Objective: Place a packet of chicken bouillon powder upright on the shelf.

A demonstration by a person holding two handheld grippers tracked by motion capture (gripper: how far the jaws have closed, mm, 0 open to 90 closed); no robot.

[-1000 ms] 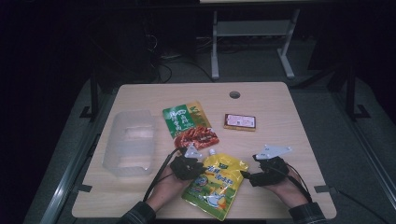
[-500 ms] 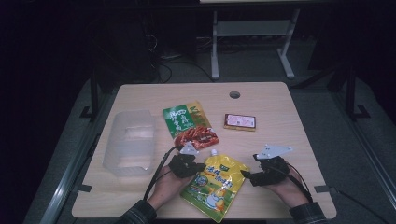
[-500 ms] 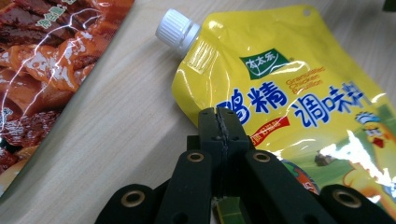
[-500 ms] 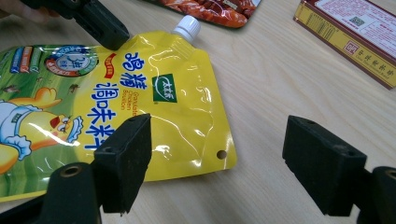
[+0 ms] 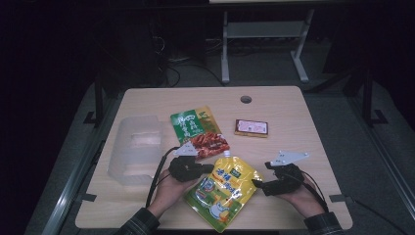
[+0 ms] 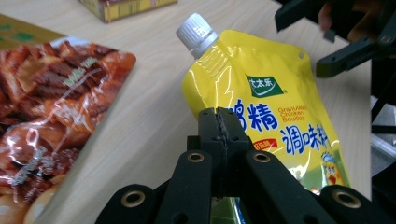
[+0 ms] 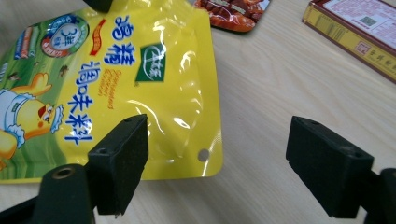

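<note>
two claws work the yellow chicken bouillon pouch (image 5: 222, 188): left claw (image 6: 219, 135) pinches its edge shut, right claw (image 7: 217, 161) waits wide open, empty; next, lift it.

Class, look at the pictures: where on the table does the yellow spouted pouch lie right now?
In the high view the yellow pouch lies at the table's near edge, between the left tongs and right tongs, just in front of the red snack bag.

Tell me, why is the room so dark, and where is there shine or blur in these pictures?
High view: light falls on the table alone, the room behind nearly black. Left gripper view: the yellow spout pouch is sharp and shiny, the red snack bag glares, the jaws near the lens look soft. Right gripper view: white glare streaks the pouch, the box slightly blurred.
</note>
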